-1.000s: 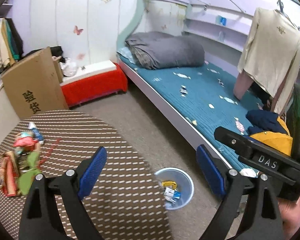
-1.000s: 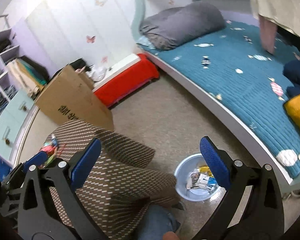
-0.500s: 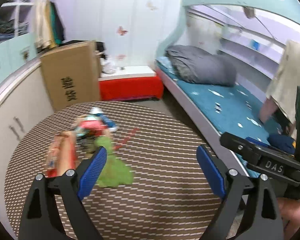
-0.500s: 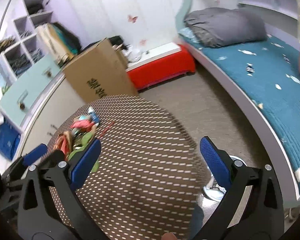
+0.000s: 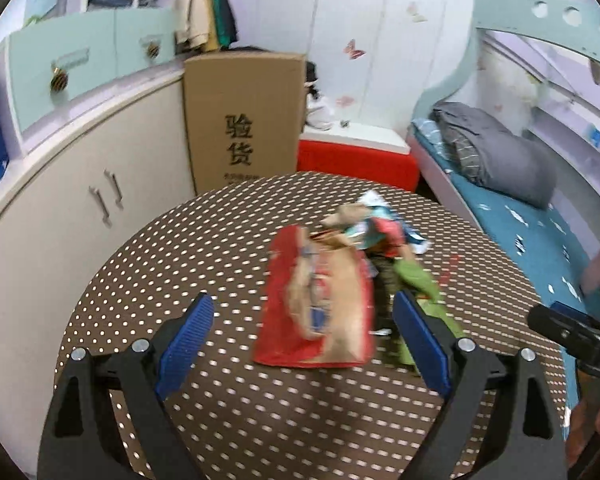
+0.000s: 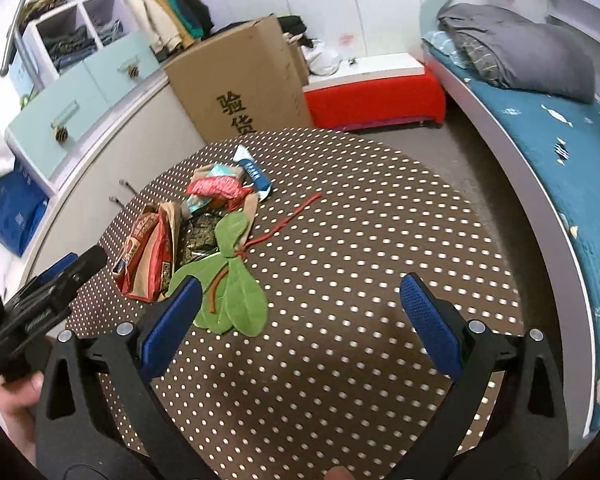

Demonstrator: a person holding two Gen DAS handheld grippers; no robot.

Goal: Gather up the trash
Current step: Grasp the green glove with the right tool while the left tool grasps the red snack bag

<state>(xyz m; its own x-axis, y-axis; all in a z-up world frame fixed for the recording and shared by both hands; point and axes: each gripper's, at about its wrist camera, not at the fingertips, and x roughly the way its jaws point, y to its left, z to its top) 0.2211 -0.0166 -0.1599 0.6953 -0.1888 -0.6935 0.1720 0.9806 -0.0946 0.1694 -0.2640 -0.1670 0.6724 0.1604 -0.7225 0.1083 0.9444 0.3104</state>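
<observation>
A heap of trash lies on the round brown dotted table (image 6: pixel 360 240): a red and tan snack bag (image 5: pixel 316 304), green leaves (image 6: pixel 236 296), a crumpled red wrapper (image 6: pixel 216 188), a blue and white wrapper (image 6: pixel 254 172) and a red string (image 6: pixel 288 216). My left gripper (image 5: pixel 302 300) hovers open over the near end of the snack bag, and its blue pads (image 5: pixel 186 332) stand clear of the bag on both sides. My right gripper (image 6: pixel 300 284) is open over bare cloth, its left pad just in front of the leaves. In the right wrist view the left gripper (image 6: pixel 76 262) shows at the left edge.
A tall cardboard box (image 5: pixel 244 120) stands behind the table against a white cabinet (image 5: pixel 80 200). To its right is a red bench (image 5: pixel 356 160). A bed with a teal cover (image 6: pixel 560 140) and a grey duvet (image 6: pixel 516 52) runs along the right.
Both views have swung left, from the floor bin beside the bed onto the table. The trash heap now lies right in front of both open grippers, and the bin is out of view.
</observation>
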